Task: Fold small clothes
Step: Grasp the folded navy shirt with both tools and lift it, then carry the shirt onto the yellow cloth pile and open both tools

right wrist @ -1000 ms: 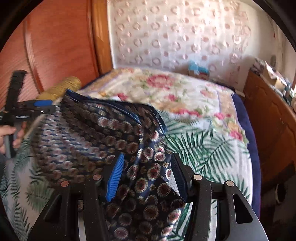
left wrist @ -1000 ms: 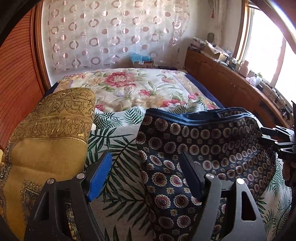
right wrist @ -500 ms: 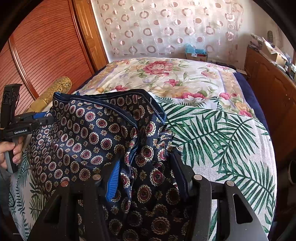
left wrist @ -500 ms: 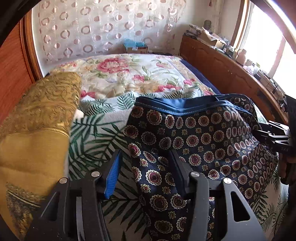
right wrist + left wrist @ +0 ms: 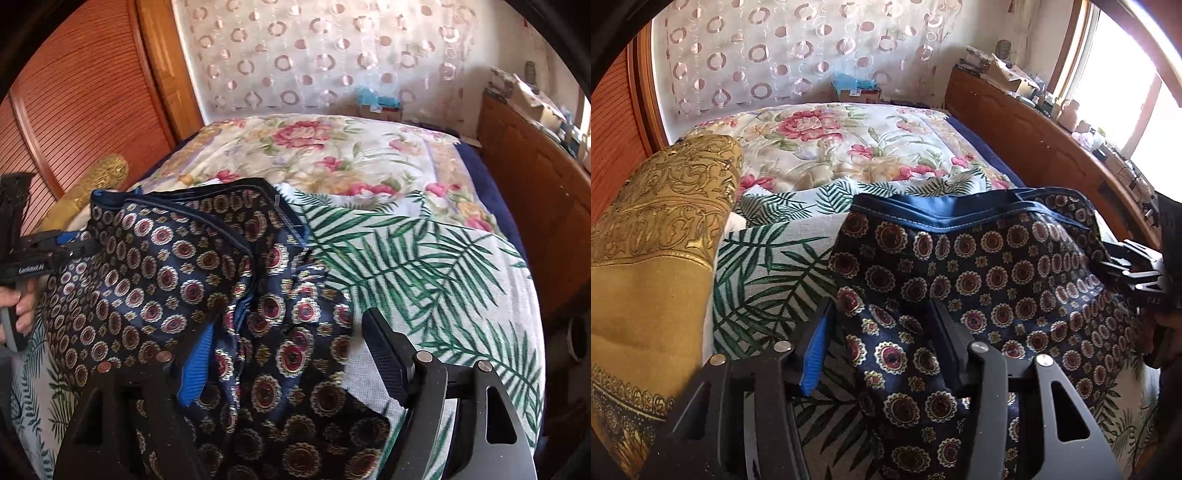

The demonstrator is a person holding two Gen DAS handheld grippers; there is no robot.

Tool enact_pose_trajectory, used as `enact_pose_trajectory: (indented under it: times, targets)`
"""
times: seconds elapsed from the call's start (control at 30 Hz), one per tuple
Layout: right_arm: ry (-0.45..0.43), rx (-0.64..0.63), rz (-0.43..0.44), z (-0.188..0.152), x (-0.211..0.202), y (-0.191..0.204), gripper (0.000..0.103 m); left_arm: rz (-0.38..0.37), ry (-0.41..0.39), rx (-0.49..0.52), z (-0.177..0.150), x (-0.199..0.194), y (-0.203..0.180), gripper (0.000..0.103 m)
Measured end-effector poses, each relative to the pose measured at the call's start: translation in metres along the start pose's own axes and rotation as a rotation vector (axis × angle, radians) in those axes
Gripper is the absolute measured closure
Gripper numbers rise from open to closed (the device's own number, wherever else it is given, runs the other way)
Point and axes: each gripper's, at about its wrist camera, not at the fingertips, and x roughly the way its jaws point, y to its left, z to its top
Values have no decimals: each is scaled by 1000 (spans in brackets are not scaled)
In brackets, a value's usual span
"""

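Note:
A navy garment (image 5: 979, 280) with red and cream medallions and a blue waistband lies bunched on the palm-leaf sheet (image 5: 768, 266) of the bed. My left gripper (image 5: 881, 317) straddles the garment's left edge. Its jaws are closing with a fold of cloth between them, and the blue pad stands just off the cloth. My right gripper (image 5: 291, 325) is over the garment's (image 5: 166, 266) right side with its jaws opening. There the blue pad lies against the cloth and the black finger (image 5: 384, 354) stands off it. Each gripper shows at the far side of the other's view, the right gripper (image 5: 1137, 273) and the left gripper (image 5: 48, 251).
A gold embroidered bolster (image 5: 657, 236) lies along the bed's left side by a slatted wooden door (image 5: 74, 92). A floral quilt (image 5: 849, 147) covers the far half of the bed. A cluttered wooden sideboard (image 5: 1034, 140) runs along the right under a window.
The left jaws have narrowed around the garment's left edge. The right jaws have widened and the black finger has come away from the cloth. The garment has sagged a little.

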Motion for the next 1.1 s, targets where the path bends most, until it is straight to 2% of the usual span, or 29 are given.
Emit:
enact_pose_trajectory:
  times: [0.07, 0.1, 0.13, 0.17, 0.27, 0.53, 0.7, 0.8, 0.87, 0.97, 1.1]
  targets:
    - [-1, -9, 22, 1, 1, 1, 40, -20, 5, 1, 2, 0, -2, 70]
    - [3, -15, 36, 2, 1, 1, 47, -25, 5, 9, 2, 0, -3, 81]
    - [6, -21, 69, 1, 1, 2, 64, -33, 4, 17, 1, -2, -4, 85]
    - [11, -21, 97, 0, 0, 3, 77, -37, -3, 24, 1, -4, -6, 95]
    - [-2, -53, 118, -2, -2, 11, 87, -53, -47, 51, -2, -20, -12, 97]
    - [-212, -141, 124, 11, -62, 39, 89, -80, -262, 40, -11, -107, -17, 98]
    - [-316, -264, 156, 42, -95, 76, 89, -25, -380, -2, -21, -158, 2, 98]
    - [-357, -333, 181, 65, -102, 100, 89, 35, -443, -38, -31, -186, 19, 98]
    - [-376, -386, 200, 82, -101, 118, 89, 112, -472, -63, -40, -200, 31, 98]
    - [-386, -480, 241, 111, -86, 148, 89, 218, -488, -122, -61, -209, 55, 98]
    - [-360, -608, 262, 151, -44, 205, 89, 275, -478, -238, -88, -210, 92, 98]
